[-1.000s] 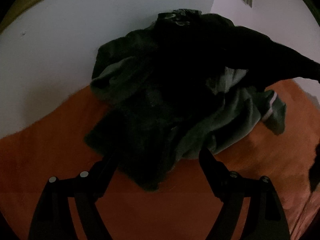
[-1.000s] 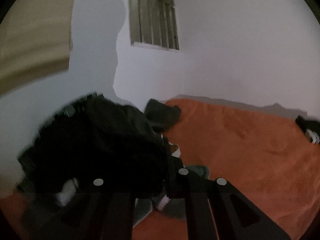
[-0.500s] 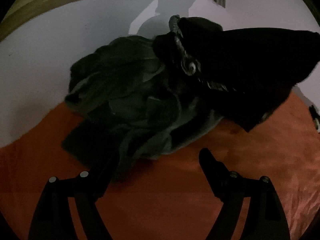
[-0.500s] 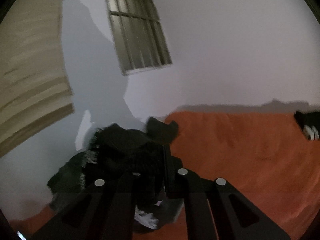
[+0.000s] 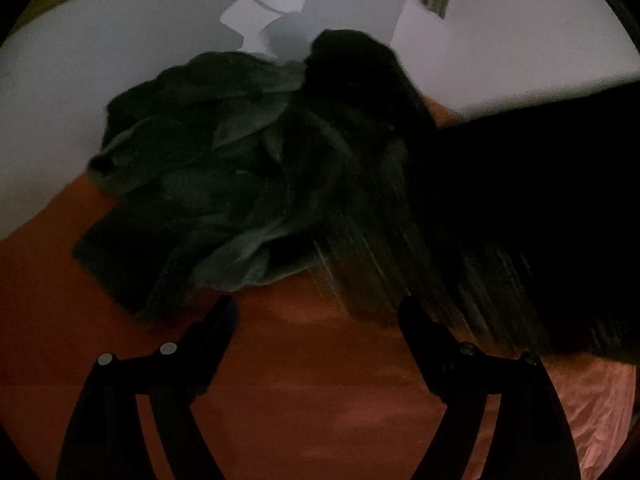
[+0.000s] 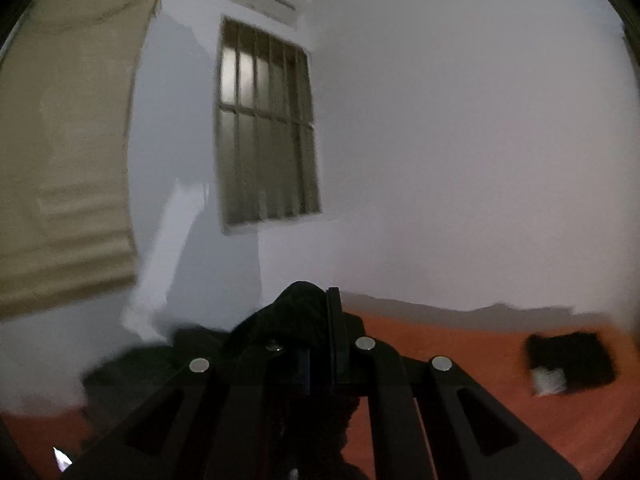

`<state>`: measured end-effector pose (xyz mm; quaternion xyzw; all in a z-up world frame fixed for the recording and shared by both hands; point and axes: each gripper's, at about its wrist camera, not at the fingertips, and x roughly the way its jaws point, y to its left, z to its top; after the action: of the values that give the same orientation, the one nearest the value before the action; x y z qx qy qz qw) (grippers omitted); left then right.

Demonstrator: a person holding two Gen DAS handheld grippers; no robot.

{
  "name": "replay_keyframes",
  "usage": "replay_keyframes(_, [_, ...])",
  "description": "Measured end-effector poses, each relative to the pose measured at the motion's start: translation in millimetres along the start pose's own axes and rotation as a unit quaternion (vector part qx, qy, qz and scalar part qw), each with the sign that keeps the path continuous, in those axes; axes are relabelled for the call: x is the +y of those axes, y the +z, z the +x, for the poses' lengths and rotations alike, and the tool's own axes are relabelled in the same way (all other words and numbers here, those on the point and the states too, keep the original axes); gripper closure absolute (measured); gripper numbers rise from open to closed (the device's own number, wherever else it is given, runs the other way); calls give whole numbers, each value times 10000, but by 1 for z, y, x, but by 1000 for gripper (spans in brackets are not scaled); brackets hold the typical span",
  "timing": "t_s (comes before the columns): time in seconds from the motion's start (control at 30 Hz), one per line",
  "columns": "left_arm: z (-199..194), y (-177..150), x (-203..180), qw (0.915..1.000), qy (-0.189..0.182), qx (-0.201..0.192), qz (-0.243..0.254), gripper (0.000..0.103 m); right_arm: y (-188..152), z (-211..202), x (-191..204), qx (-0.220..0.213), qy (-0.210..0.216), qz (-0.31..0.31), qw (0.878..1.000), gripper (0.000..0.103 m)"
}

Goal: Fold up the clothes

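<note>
A heap of dark green clothes (image 5: pixel 208 196) lies on the orange bed cover (image 5: pixel 312 400) against the wall. A black garment (image 5: pixel 500 208) stretches, motion-blurred, from the heap up and off to the right in the left wrist view. My left gripper (image 5: pixel 316 312) hovers open just in front of the heap, with nothing between its fingers. My right gripper (image 6: pixel 320 308) is shut on a bunch of the black garment (image 6: pixel 296 312), lifted high so that the view faces the wall. The rest of that garment hangs below it, out of sight.
A barred window (image 6: pixel 268 132) and a beige blind (image 6: pixel 64 152) are on the white wall behind the bed. A dark folded item with a white patch (image 6: pixel 568 364) lies on the orange cover at the far right. Bare cover lies in front of the heap.
My right gripper has risen steadily with the black garment, pulling it up and rightward off the heap. The green clothes beneath have come uncovered. My left gripper stays open.
</note>
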<state>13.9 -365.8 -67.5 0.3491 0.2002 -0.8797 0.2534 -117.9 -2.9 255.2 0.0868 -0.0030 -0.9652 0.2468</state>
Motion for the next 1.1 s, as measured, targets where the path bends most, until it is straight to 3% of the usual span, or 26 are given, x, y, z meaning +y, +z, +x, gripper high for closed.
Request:
replay_keyframes(0.13, [-1, 4, -46, 9994, -335, -19, 120, 20, 21, 0, -75, 714, -772, -330, 9939, 98])
replay_keyframes(0.27, [-9, 5, -111, 9951, -950, -33, 254, 20, 46, -20, -131, 929, -1374, -358, 9855, 98])
replay_keyframes(0.5, [-33, -16, -251, 9748, -2012, 4, 966, 20, 63, -99, -160, 741, -1433, -251, 9866, 98])
replay_keyframes(0.67, [-55, -41, -336, 9549, -2568, 184, 1478, 20, -27, -161, -164, 1171, -726, -56, 9904, 98])
replay_keyframes(0.73, [-63, -54, -356, 9475, -2601, 461, 1803, 20, -89, -178, -154, 1316, -836, -288, 9873, 98])
replay_keyframes(0.83, [-75, -84, -373, 9271, -2643, 789, 2539, 20, -193, -191, -151, 2002, -1027, 6, 9744, 98])
replay_keyframes(0.93, [-88, -136, -377, 8976, -2659, 727, 3439, 20, -267, -200, -151, 2655, -1001, 532, 9574, 97])
replay_keyframes(1.07, [-90, -199, -369, 8765, -2850, 1132, 3711, 20, -311, -216, -142, 3246, -1007, 447, 9394, 92])
replay_keyframes(1.1, [-88, -210, -367, 8720, -2915, 1350, 3693, 20, -318, -223, -139, 3455, -965, 369, 9327, 76])
